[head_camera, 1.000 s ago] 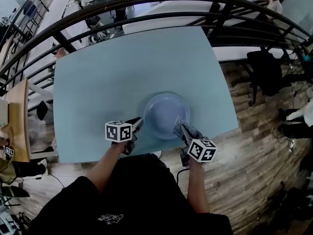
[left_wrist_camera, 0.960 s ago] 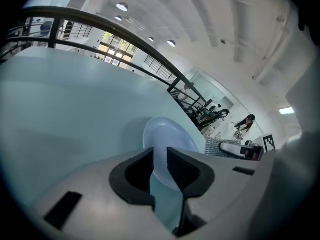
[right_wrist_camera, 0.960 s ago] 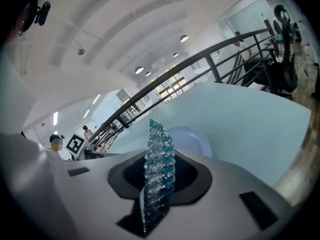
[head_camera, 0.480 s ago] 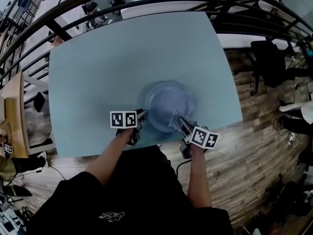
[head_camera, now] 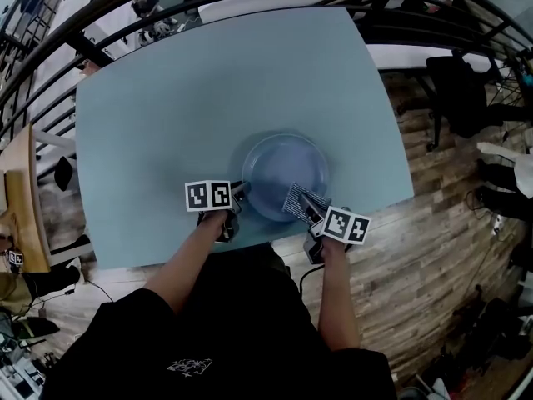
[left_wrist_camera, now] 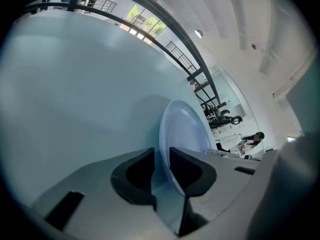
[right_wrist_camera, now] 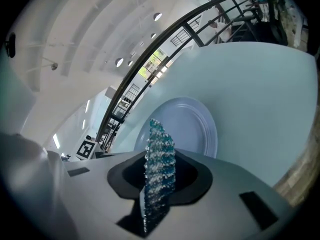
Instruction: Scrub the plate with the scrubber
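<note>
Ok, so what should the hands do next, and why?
Probably close the left gripper on the rim of the plate: its jaws, just now closing, straddle that rim without pinching it. The right gripper clamps the scrubber at the plate's near edge, so steadying the plate likely comes first.

Both forearms (head_camera: 185, 263) reach forward from dark sleeves, each gripper tilted downward. The left gripper (head_camera: 240, 192) has just been narrowing its jaws, the plate (left_wrist_camera: 186, 129) rim standing between them (a gap shows beside it). The right gripper (head_camera: 301, 201) is clamped on the scrubber (right_wrist_camera: 159, 159).
</note>
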